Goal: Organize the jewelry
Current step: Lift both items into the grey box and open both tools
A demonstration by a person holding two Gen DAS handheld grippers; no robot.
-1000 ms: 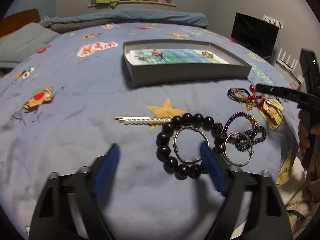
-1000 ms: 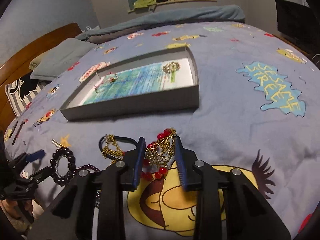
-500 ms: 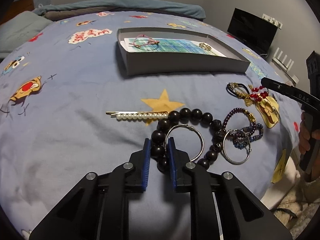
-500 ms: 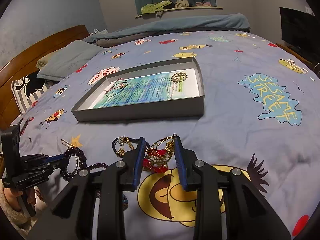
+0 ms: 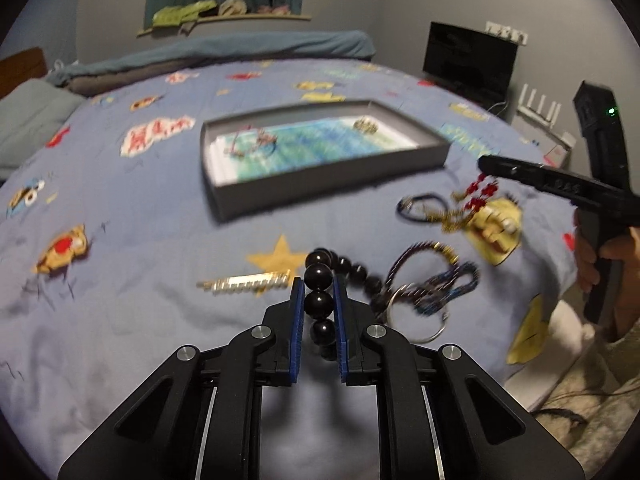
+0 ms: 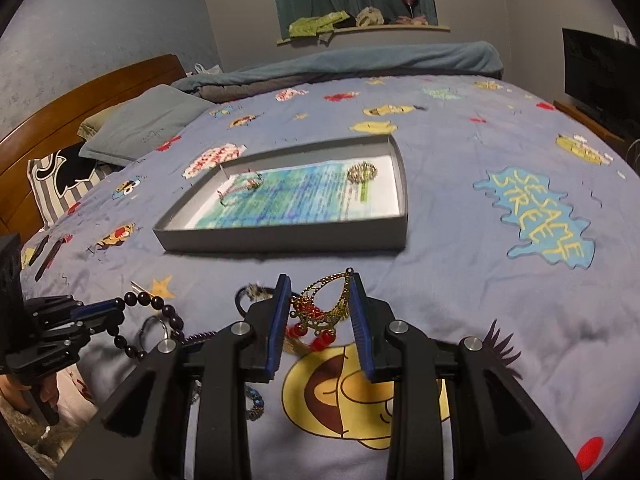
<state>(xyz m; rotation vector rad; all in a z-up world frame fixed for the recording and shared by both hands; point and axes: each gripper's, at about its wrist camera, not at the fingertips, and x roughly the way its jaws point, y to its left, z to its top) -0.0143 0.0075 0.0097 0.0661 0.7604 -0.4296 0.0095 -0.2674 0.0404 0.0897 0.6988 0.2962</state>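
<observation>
A: What did the left gripper (image 5: 318, 280) have?

B: Its jaws were closing, with the black bead bracelet (image 5: 319, 276) already pinched between the blue pads (image 5: 296, 320). Part of the strand hung from the jaws above the blue bedspread (image 5: 140, 320), and the rest trailed off toward the silver ring (image 5: 416, 316) and the dark beaded chains (image 5: 448, 284).

A: And the right gripper (image 6: 320, 300)?

B: It was clamped on the gold earring with red beads (image 6: 324, 304); the filigree drop sat between both pads, and the red beads dangled underneath.

A: Where was the tray?

B: The grey cardboard tray (image 6: 280, 238) sat farther up the bed, well apart from both grippers. Inside it lay a thin reddish bracelet (image 6: 240, 188) toward the left end and a small gold brooch-like piece (image 6: 362, 172) toward the right.

A: Anything left on the spread?

B: A pearl hair clip (image 5: 248, 282) beside the yellow star print (image 5: 280, 258), and a dark hair tie with gold trim (image 5: 424, 208), blurred, near the right gripper's tip.
</observation>
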